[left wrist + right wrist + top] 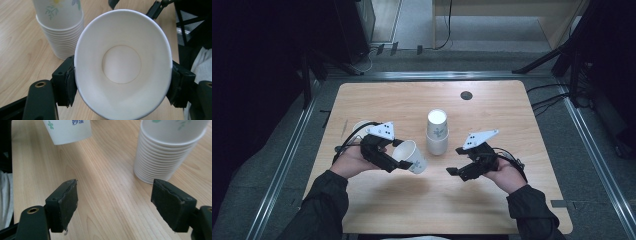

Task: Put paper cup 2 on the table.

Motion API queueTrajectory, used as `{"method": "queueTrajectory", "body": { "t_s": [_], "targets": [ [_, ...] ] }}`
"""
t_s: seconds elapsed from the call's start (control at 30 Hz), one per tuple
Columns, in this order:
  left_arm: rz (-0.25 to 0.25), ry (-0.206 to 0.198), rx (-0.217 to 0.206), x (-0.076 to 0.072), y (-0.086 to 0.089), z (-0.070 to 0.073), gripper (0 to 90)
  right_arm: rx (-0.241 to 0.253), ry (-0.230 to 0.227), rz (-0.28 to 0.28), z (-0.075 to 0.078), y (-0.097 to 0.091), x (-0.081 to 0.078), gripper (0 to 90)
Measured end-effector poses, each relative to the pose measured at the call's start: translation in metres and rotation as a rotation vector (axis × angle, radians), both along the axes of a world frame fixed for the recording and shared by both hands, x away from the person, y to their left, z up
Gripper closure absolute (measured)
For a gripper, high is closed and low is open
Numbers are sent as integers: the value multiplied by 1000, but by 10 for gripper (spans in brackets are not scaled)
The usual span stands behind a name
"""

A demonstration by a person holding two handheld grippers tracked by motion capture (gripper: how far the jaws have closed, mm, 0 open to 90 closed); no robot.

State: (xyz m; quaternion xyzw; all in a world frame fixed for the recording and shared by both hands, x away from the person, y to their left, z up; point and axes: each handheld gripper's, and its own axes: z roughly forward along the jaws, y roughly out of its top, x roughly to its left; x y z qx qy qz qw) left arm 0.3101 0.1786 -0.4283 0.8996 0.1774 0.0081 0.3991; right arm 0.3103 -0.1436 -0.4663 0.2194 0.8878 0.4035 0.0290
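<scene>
I'm holding the paper cup point(122, 65) pinched by its rim in the left gripper point(398, 157), off the table, beside the cup stack point(437, 132). Right gripper point(115, 202) is hanging spread, empty, nr the stack. Risk: the pinch is ovalising the rim, so the cup may be crushing or slipping; the right jaws could be nudging the stack over.

On the desk point(492, 200), the stack of cups point(437, 132) stands near the middle. Just left of it and nearer the person, a single cup point(411, 156) hangs tilted between the jaws of the left gripper point(398, 161) — clear of the desk, its mouth toward that gripper. The right gripper point(453, 173) sits right of the stack and nearer the person, with bare desk between its jaws — the held cup lies to its left.
</scene>
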Motion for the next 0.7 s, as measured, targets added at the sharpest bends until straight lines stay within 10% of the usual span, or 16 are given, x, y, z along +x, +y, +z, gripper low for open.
{"method": "queueTrajectory", "body": {
  "t_s": [0.7],
  "targets": [
    [64, 2, 59, 2, 33, 3, 251, -6, -70, -107, 2, -24, 8, 219]
  ]
}}
